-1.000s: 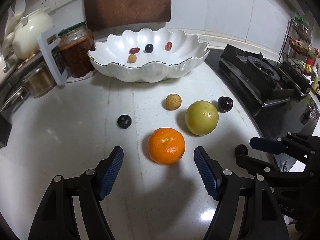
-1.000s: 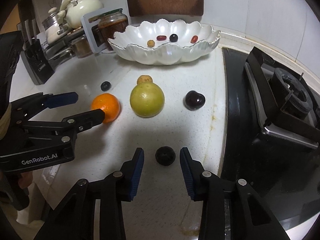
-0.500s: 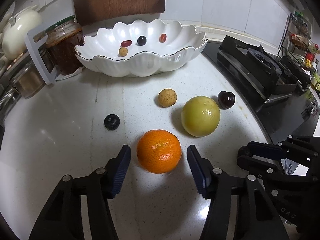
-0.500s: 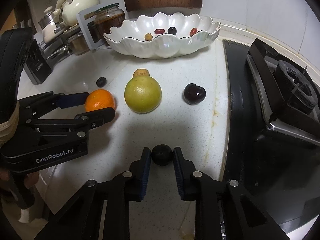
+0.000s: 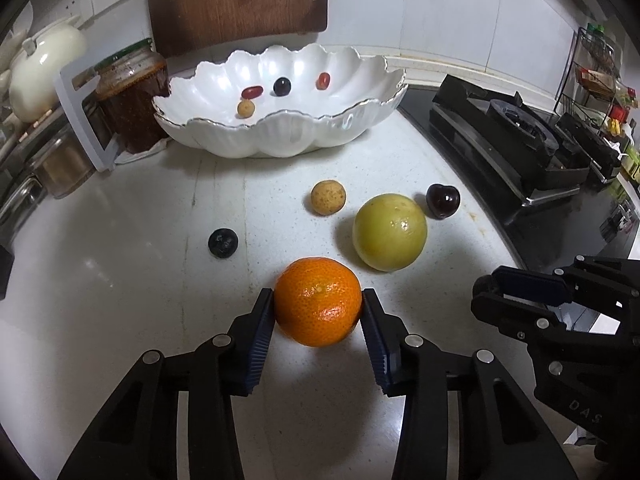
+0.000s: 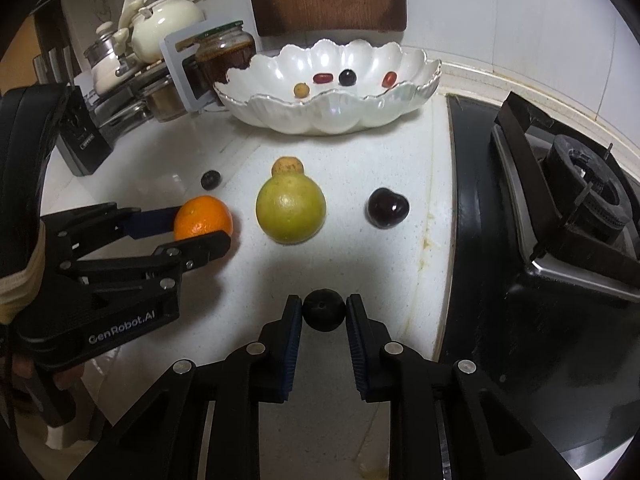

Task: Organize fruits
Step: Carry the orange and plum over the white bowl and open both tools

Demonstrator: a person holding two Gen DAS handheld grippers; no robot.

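1. Countertop (image 5: 120, 280), white and speckled, one; a black gas stove (image 6: 560, 220) borders it at 3 o'clock.
2. One white scalloped bowl (image 5: 280, 136) stands at 12 o'clock on the counter, holding four small fruits: one tan (image 5: 245, 108), two red (image 5: 252, 91), one dark (image 5: 282, 86).
3. Two black grippers with blue pads. The left gripper (image 5: 318, 312) has just been closing, and its pads now press both sides of the orange. The right gripper (image 6: 324, 312) is pinched on the small dark fruit, pads touching it on either side.
4. One yellow-green fruit (image 5: 389, 232), the biggest fruit, sits on the counter at 1 o'clock from the orange, near it but apart.
5. One orange (image 5: 318, 301), on the counter between the left fingers.
6. One tan round fruit (image 5: 327, 197), just beside the green fruit at its 10 o'clock.
7. One dark red cherry (image 5: 442, 201), just beside the green fruit at its 2 o'clock.
8. Two small dark fruits on the counter: one (image 5: 223, 243) at 10 o'clock from the orange, well apart; the other, the small dark fruit (image 6: 323, 314), in the right gripper.
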